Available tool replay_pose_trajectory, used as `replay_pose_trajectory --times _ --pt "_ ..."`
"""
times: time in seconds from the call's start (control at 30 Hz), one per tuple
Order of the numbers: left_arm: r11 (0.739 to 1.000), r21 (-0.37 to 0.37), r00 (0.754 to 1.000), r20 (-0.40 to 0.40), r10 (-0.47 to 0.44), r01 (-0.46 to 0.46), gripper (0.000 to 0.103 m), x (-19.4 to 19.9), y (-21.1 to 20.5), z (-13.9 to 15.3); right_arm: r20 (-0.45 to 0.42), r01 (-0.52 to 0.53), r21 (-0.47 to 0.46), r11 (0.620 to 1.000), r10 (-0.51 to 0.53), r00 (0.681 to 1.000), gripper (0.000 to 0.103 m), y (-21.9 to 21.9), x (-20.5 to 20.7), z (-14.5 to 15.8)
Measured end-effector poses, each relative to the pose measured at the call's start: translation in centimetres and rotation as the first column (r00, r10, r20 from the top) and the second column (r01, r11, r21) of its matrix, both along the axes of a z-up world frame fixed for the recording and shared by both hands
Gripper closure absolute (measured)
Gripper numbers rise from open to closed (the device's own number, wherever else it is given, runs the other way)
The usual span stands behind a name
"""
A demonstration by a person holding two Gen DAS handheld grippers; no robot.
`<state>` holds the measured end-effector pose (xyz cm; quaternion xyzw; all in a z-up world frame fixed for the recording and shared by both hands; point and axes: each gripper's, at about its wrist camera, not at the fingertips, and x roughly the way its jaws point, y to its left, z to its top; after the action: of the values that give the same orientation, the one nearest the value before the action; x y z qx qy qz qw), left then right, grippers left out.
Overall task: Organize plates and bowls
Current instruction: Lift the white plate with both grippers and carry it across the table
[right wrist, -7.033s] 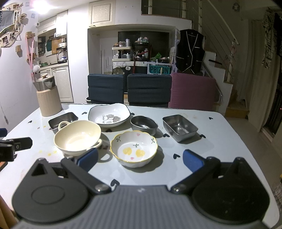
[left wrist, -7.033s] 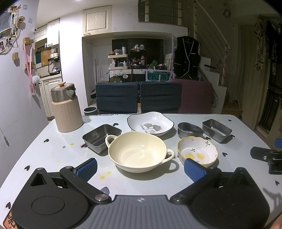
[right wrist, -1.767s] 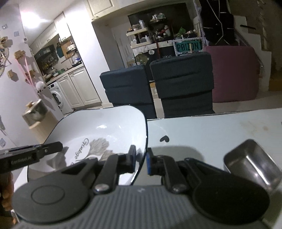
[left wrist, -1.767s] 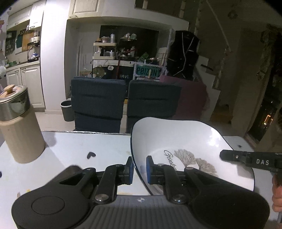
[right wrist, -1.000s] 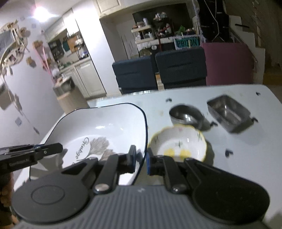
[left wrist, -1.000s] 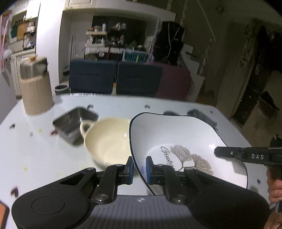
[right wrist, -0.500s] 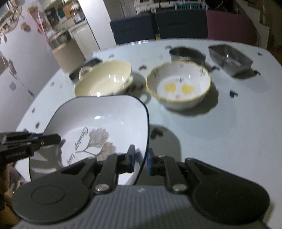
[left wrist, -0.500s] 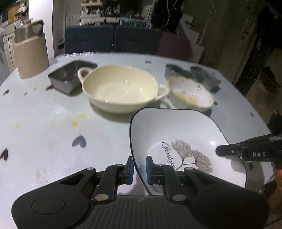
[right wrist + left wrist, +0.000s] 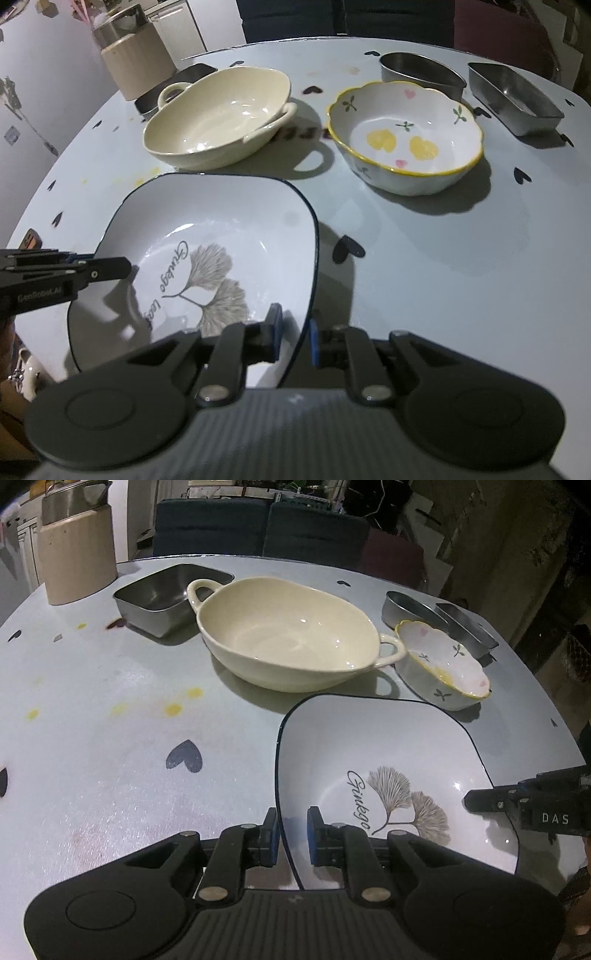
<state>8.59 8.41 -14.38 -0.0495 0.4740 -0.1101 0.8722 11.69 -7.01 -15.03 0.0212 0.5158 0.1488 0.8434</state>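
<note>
Item: white plate (image 9: pixel 388 746) with dark rim, roughly square with rounded corners, printed with a leaf motif and script lettering. Held at two opposite edges, above the near part of the counter (image 9: pixel 92 738); whether its underside touches the surface cannot be told from these views.

Left gripper (image 9: pixel 291 836): jaws closed on the plate's left rim, blue pads on either side of the edge.

Right gripper (image 9: pixel 293 338): jaws closed on the plate's right rim, likewise one pad inside, one outside. Its black tip also shows in the left wrist view at the plate's far right edge.

Other pieces, placed relative to the plate:
- Cream bowl (image 9: pixel 288 635) with two loop handles, just beyond the plate's far edge, upright, empty.
- Scalloped bowl (image 9: pixel 404 136), yellow rim, yellow hearts and small sprigs inside, beyond the plate and to its right, just beside the cream bowl's handle.
- Rectangular steel tray (image 9: pixel 170 598), beyond the cream bowl on the left, close against its handle.
- Oval steel dish (image 9: pixel 421 74), behind the scalloped bowl.
- Second steel tray (image 9: pixel 513 99), beside the oval dish, farthest right.
- Beige canister (image 9: pixel 75 550) with metal lid, far left corner of the counter.
- Dark chairs (image 9: pixel 258 524) behind the counter's far edge.

Counter surface: pale, scattered with dark heart prints and a few yellow spots.
</note>
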Motion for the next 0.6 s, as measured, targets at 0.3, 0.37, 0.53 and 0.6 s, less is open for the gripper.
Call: replay_pose_trajectory --times 0.3,0.37,0.53,0.6 --pt "1.000 -0.005 1.000 -0.022 -0.001 0.001 0.085 1.3 0.2 -0.7 0.001 0.021 -0.029 0.999 -0.021 1.000 0.086 0.4 1.3 -0.3" --pt "1.000 -0.006 1.000 -0.027 -0.005 0.005 0.085 1.5 0.3 -0.7 -0.003 0.032 -0.013 0.999 -0.032 0.999 0.087 0.2 1.6 -0.4" --pt "1.000 -0.009 0.999 -0.049 -0.015 0.014 0.085 1.7 0.4 -0.6 -0.096 0.134 0.136 0.982 -0.122 0.988 0.092 -2.1 2.4 -0.8" --pt "1.000 -0.008 0.998 -0.053 -0.021 0.021 0.085 1.8 0.4 -0.6 -0.094 0.131 0.149 0.980 -0.118 0.989 0.092 -2.4 2.3 -0.9"
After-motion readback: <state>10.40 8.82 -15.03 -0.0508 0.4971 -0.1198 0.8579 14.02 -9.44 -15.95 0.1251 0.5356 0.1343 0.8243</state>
